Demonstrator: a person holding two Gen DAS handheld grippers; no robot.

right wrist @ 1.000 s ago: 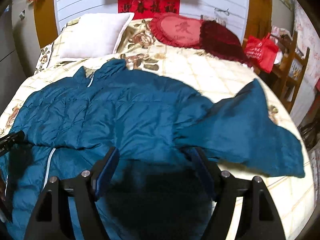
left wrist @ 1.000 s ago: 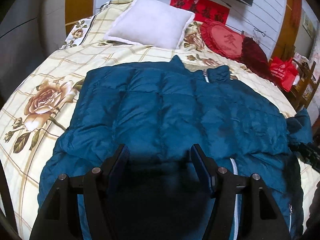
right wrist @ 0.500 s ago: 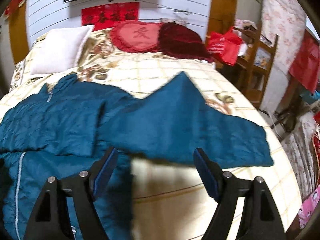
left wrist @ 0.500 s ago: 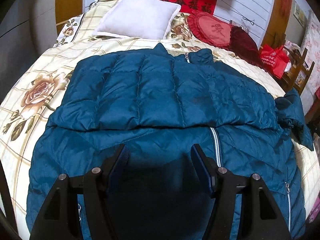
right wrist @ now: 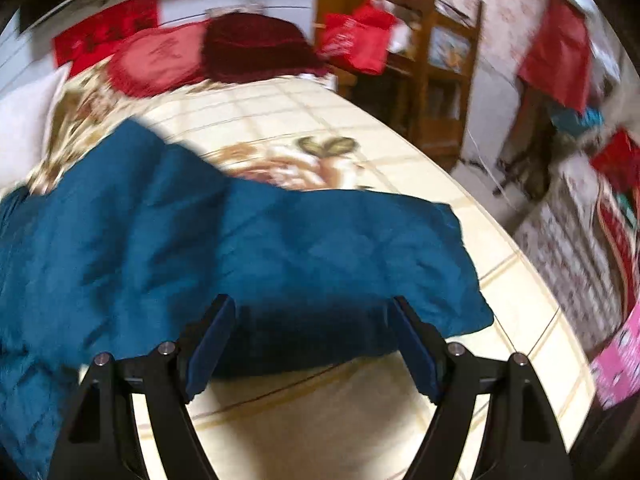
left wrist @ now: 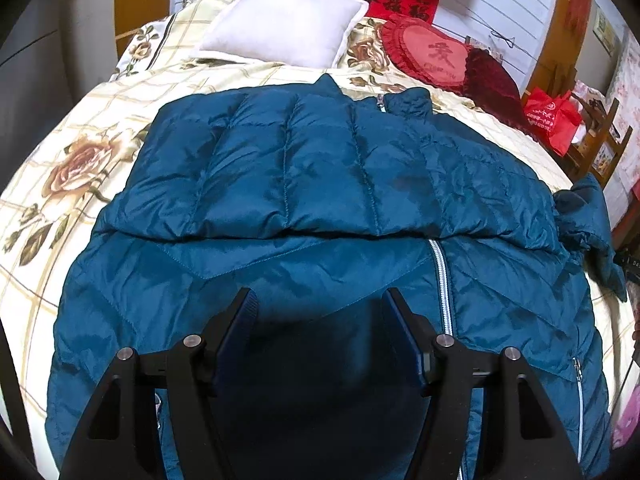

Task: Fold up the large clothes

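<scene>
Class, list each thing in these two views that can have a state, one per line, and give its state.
Teal quilted puffer jacket: spread on the bed, one sleeve folded across the chest, front zipped.
Jacket's other sleeve: stretched flat sideways, unfolded.
Left tongs: open, empty, over the jacket.
Right tongs: open, empty, at the sleeve.

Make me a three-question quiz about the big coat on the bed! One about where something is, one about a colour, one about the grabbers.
1. Where is the white pillow?
A. beyond the collar
B. on the floor
C. under the coat

2. What colour is the coat?
A. red
B. teal blue
C. yellow

3. How is the left gripper?
A. shut on the coat
B. open, holding nothing
C. holding a pillow

Answers: 1 A, the pillow lies at the bed's head past the collar. 2 B, its quilted fabric is teal. 3 B, its fingers stand apart over the coat.
</scene>
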